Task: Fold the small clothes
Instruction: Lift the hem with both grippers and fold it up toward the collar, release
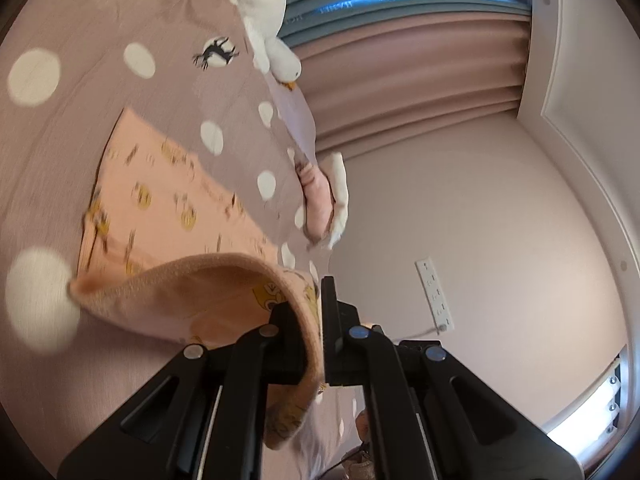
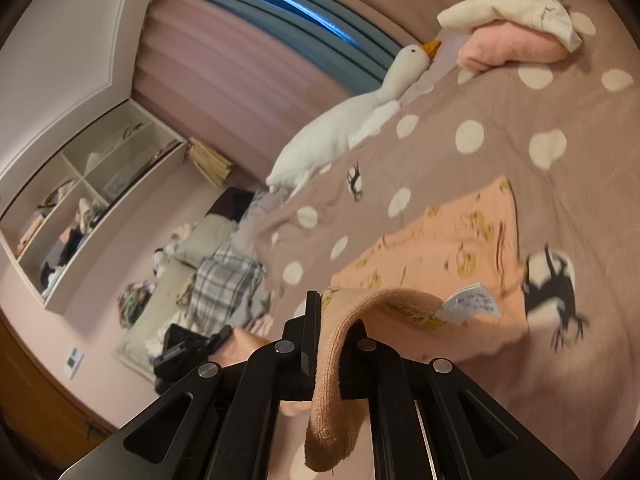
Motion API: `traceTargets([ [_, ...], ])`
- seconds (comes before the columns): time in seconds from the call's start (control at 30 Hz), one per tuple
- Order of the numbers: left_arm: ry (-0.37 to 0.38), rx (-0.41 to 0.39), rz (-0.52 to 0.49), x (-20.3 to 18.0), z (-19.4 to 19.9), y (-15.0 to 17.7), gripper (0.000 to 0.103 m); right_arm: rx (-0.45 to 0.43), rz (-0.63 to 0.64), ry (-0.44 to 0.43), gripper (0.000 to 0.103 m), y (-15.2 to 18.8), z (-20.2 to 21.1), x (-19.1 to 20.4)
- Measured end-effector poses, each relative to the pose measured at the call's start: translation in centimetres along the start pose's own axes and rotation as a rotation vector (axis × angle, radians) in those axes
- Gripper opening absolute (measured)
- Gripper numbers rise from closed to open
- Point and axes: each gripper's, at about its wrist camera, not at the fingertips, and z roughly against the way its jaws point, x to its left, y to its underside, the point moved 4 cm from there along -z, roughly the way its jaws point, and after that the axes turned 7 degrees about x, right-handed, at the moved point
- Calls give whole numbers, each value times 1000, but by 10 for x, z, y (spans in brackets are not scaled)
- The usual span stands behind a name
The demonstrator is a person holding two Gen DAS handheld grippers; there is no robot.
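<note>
A small peach garment with yellow prints [image 1: 160, 208] lies on the pink polka-dot bedspread [image 1: 120, 12]. Its near ribbed hem [image 1: 188, 276] is lifted off the bed. My left gripper [image 1: 318, 312] is shut on that hem, and the cloth hangs down between the black fingers [image 1: 332, 320]. In the right wrist view the same garment [image 2: 440, 248] spreads ahead. My right gripper [image 2: 334, 320] is shut on the other end of the hem, whose ribbed band [image 2: 332, 392] droops toward the camera. A white care label [image 2: 470, 302] sticks out beside it.
A white plush goose [image 2: 340, 128] lies along the far bed edge. Folded pink and cream clothes [image 2: 516, 32] sit at the bed's corner. Beyond the bed are pink curtains [image 1: 420, 80], a wall socket strip [image 1: 434, 294], white shelves [image 2: 92, 200] and floor clutter with a plaid cloth [image 2: 224, 284].
</note>
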Motion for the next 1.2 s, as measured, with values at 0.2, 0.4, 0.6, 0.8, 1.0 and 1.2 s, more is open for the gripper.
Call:
traceTargets([
  [0.2, -46, -33, -3, 11, -20, -41, 2, -2, -26, 42, 7, -37, -27, -19],
  [0.4, -95, -58, 56, 45, -38, -77, 2, 16, -103, 117, 7, -64, -60, -57],
  [0.6, -213, -54, 131, 91, -61, -103, 2, 76, -218, 227, 7, -78, -96, -108],
  [0.8, -443, -41, 186, 134, -64, -116, 3, 152, -320, 373, 28, -76, -109, -147],
  [1.0, -573, -18, 44, 114, -40, -112, 3, 78, -230, 517, 52, -90, -66, -139],
  [1.2, -587, 147, -171, 77, -60, -72, 7, 211, 116, 497, 52, -57, -60, -85],
])
